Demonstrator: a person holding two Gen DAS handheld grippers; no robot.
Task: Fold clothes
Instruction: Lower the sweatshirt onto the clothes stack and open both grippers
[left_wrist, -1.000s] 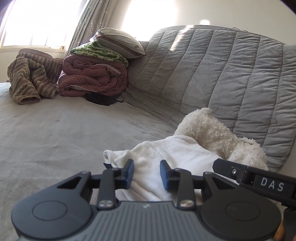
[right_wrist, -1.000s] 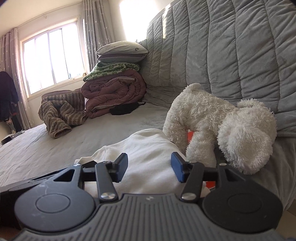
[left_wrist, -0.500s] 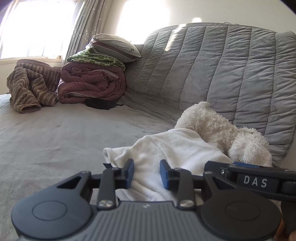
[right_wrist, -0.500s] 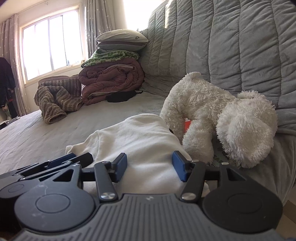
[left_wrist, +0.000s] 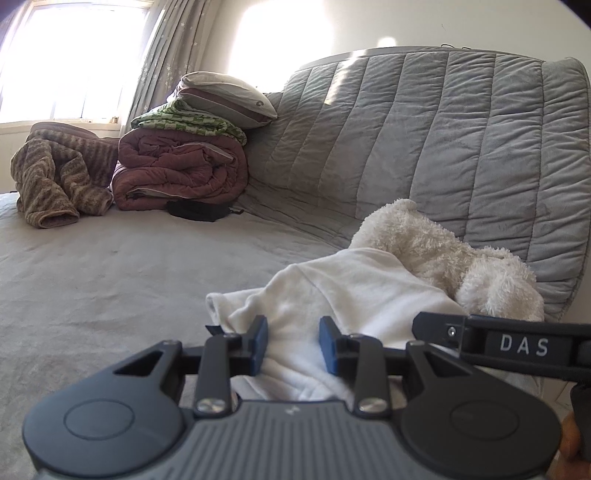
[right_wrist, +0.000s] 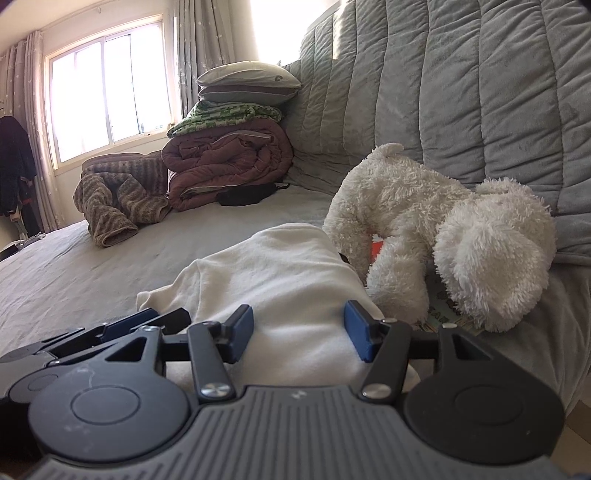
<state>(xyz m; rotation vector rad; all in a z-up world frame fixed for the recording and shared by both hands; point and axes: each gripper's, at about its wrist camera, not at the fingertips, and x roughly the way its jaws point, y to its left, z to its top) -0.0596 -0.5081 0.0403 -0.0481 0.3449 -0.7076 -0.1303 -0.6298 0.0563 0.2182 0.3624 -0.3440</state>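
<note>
Grippers, left (left_wrist: 291, 345) and right (right_wrist: 298, 334), tilt slightly down over white garment (right_wrist: 280, 273), jaws apart, gripping nothing.

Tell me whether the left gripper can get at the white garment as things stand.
Probably yes. The left gripper is open with the white garment right at its fingertips, and nothing lies between; the plush toy sits beyond.

White garment (left_wrist: 354, 291), grey quilted cover (left_wrist: 443, 147), brown striped blanket (left_wrist: 55, 181)

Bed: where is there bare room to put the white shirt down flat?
Bare room: the wide grey bed between the shirt and the striped blanket. Crowded: the plush dog touches the shirt beside the quilted backrest, and the far corner holds the bedding pile.
</note>
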